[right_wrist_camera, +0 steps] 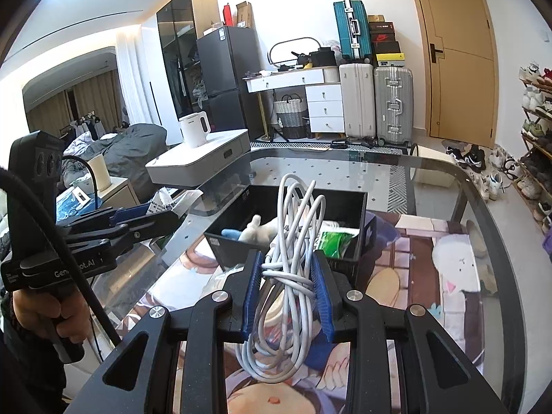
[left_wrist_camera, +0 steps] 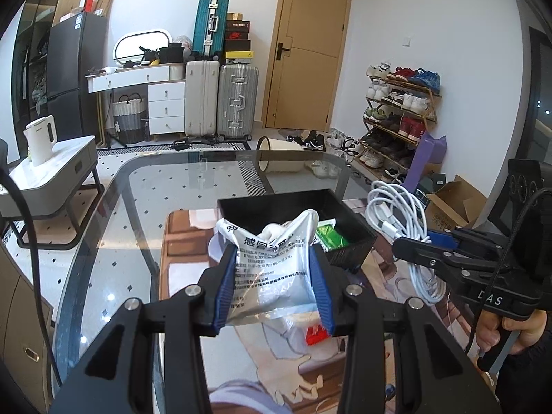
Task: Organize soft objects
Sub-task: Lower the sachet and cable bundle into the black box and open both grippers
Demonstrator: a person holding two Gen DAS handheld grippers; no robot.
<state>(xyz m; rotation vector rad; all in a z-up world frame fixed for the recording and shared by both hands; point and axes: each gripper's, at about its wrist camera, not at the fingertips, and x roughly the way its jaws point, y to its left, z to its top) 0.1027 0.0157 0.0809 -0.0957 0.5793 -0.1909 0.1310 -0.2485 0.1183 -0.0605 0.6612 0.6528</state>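
Left wrist view shows the left gripper clenched on a silvery foil pouch, held above the glass worktop just in front of the black bin. The pouch looks light and crinkly, its sides buckling between the fingers; the film is probably slick, so a hold across the flat body, as now, seems safer than a pinch at the sealed edge. Right wrist view shows the right gripper grasping a coiled white cable at its bound waist, also near the bin, where a white plush toy and a green packet already lie. The cable is limp and springy; loops hang loose below the fingers and could snag the bin's rim.
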